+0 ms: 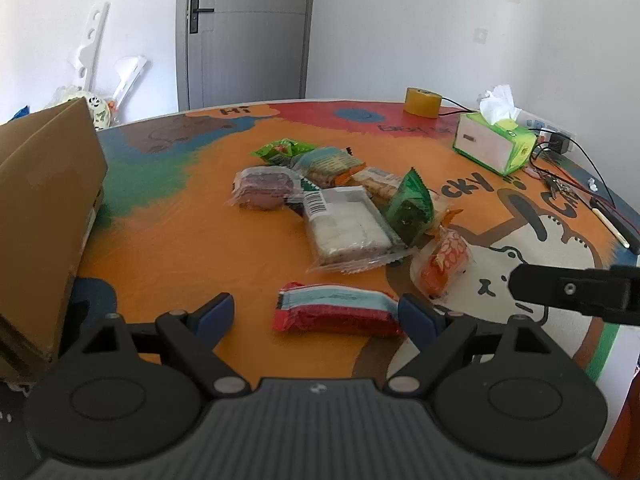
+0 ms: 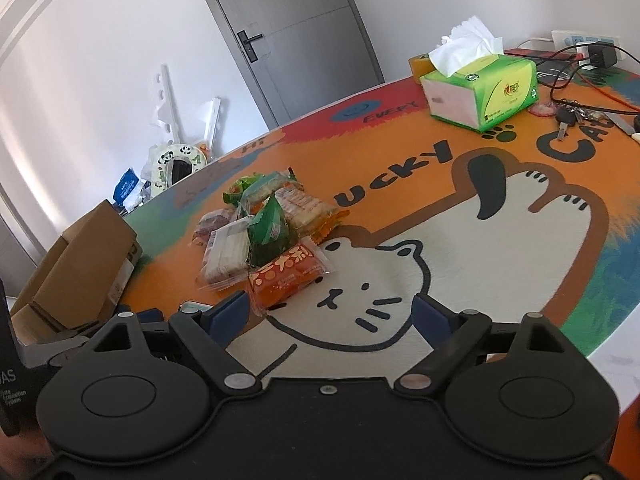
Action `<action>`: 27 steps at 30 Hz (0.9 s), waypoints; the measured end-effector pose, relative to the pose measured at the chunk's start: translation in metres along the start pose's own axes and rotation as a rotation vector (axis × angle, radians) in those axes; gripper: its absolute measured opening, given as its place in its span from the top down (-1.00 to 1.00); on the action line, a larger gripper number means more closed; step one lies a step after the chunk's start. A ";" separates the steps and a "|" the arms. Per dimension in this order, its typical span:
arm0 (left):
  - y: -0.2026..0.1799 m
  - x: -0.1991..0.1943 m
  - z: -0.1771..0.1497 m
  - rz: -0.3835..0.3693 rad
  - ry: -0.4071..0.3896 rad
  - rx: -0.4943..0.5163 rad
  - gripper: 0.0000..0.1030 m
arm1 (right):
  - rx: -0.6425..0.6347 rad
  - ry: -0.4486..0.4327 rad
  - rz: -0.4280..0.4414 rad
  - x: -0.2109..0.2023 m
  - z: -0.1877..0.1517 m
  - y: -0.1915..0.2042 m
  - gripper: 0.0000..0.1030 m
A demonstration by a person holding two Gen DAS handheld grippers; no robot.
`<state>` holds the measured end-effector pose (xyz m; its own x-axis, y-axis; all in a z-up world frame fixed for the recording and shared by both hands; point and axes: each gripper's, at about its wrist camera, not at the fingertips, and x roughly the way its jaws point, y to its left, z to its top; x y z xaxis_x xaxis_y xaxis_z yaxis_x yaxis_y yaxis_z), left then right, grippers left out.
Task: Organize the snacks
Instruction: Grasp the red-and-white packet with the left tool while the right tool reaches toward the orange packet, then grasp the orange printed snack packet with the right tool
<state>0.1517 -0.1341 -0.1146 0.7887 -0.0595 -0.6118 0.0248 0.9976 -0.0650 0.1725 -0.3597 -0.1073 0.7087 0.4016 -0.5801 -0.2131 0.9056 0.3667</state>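
Observation:
A pile of wrapped snacks lies mid-table: a white pack [image 1: 344, 224], a green triangular pack [image 1: 412, 208] and an orange pack [image 1: 444, 264]. Apart from the pile, a red and light-blue pack [image 1: 336, 310] lies flat between the pads of my left gripper [image 1: 316, 314], which is open and not pressing on it. My right gripper [image 2: 332, 316] is open over the cat drawing with nothing between its fingers. The orange pack [image 2: 286, 276] sits just ahead of its left finger, with the green pack [image 2: 272, 232] and white pack [image 2: 228, 252] behind.
An open cardboard box [image 1: 44, 220] stands at the table's left edge, also the box [image 2: 80, 276]. A green tissue box [image 2: 480, 88], a tape roll [image 1: 422, 102], keys [image 2: 568, 118] and cables sit at the far right. The right tool's black frame [image 1: 576, 292] juts in.

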 end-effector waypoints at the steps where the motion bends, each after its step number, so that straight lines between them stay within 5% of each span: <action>1: -0.001 0.000 0.000 0.001 -0.003 0.003 -0.71 | -0.002 0.000 0.000 0.001 0.000 0.001 -0.72; 4: -0.003 0.001 -0.001 -0.001 -0.012 0.015 -0.60 | -0.007 -0.004 -0.001 0.002 0.002 0.003 -0.72; 8: -0.002 -0.001 -0.002 -0.003 -0.024 0.039 -0.07 | -0.022 -0.005 0.003 0.008 0.006 0.008 -0.72; 11: 0.005 -0.002 -0.001 -0.015 -0.025 0.021 0.08 | -0.035 -0.002 0.012 0.014 0.008 0.013 -0.72; 27: 0.044 -0.018 0.010 0.036 -0.051 -0.076 0.15 | -0.147 -0.001 0.030 0.046 0.017 0.040 -0.75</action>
<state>0.1441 -0.0887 -0.0986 0.8184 -0.0198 -0.5743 -0.0493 0.9933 -0.1044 0.2083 -0.3078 -0.1070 0.7010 0.4286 -0.5700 -0.3301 0.9035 0.2733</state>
